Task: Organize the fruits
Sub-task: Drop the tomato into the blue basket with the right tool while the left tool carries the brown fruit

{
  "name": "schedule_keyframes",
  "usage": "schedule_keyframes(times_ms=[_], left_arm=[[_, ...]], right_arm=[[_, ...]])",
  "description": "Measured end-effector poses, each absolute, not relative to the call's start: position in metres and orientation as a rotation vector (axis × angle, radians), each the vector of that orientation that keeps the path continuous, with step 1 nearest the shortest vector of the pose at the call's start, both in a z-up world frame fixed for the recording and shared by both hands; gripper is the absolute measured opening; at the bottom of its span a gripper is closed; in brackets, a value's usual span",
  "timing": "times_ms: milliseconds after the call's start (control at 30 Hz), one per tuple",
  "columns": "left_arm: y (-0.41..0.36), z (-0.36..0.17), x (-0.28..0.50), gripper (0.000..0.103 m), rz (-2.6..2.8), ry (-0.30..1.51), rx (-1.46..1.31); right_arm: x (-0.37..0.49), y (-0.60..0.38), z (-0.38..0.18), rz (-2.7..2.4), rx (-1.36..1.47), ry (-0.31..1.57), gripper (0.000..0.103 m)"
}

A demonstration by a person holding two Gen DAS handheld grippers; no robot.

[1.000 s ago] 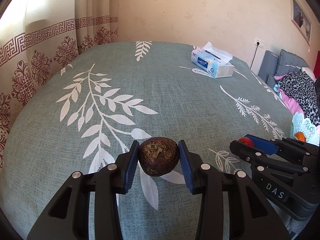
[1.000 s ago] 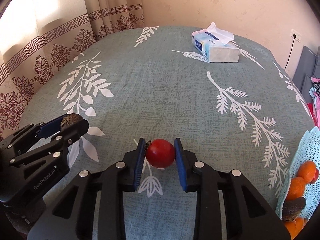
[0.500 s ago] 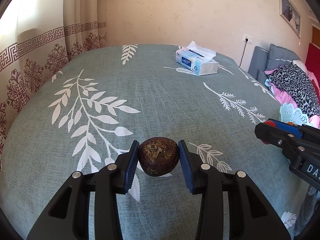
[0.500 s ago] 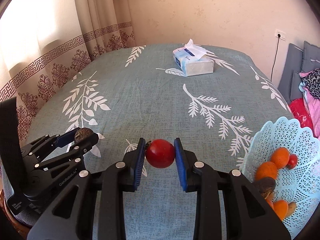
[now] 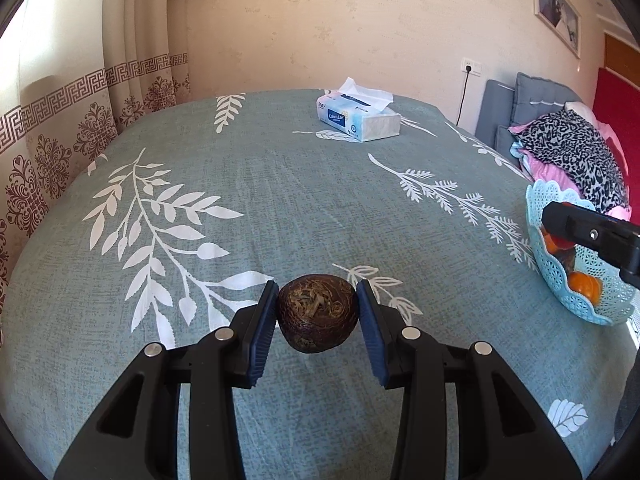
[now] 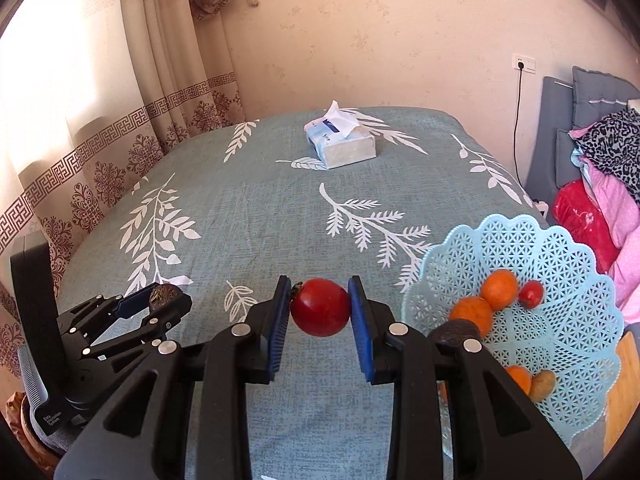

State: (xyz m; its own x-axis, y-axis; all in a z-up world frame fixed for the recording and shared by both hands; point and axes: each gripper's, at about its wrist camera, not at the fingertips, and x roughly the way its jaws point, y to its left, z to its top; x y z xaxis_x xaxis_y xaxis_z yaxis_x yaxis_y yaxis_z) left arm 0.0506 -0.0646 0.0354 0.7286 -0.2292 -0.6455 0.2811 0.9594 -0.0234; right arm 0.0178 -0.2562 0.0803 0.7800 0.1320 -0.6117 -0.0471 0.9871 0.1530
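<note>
My left gripper (image 5: 317, 312) is shut on a dark brown rough fruit (image 5: 317, 312), held above the teal leaf-print cloth. It also shows at the left of the right wrist view (image 6: 160, 298). My right gripper (image 6: 319, 307) is shut on a red tomato (image 6: 320, 307), just left of the light blue lattice basket (image 6: 520, 240). The basket holds several oranges (image 6: 498, 288), a small red fruit (image 6: 531, 294), a dark fruit and a tan one. In the left wrist view the basket (image 5: 576, 304) sits at the right edge, with the right gripper's finger (image 5: 588, 232) above it.
A tissue box (image 5: 358, 120) (image 6: 340, 144) stands at the far side of the covered table (image 5: 280, 200). Patterned curtains (image 6: 120, 152) hang left. A grey sofa with piled clothes (image 5: 572, 152) is at the right, beyond the basket.
Both grippers have moved right and up with their fruits. The basket has come fully into the right wrist view and into the left wrist view. The grips have not changed.
</note>
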Motion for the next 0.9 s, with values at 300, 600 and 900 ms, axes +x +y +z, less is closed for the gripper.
schedule_keyframes(times_ms=[300,600,900], left_arm=[[-0.089,0.034,0.027,0.04,-0.338,0.708,0.126],[-0.115,0.033,0.016,0.04,-0.396,0.744,0.147],[-0.142,0.039,0.006,0.04,-0.436,0.737,0.183]], right_arm=[[-0.018,-0.314,0.082,-0.026,0.191,0.638,0.03],[-0.049,-0.39,0.076,-0.143,0.344,0.625,0.03],[-0.035,-0.409,0.059,-0.105,0.428,0.659,0.03]])
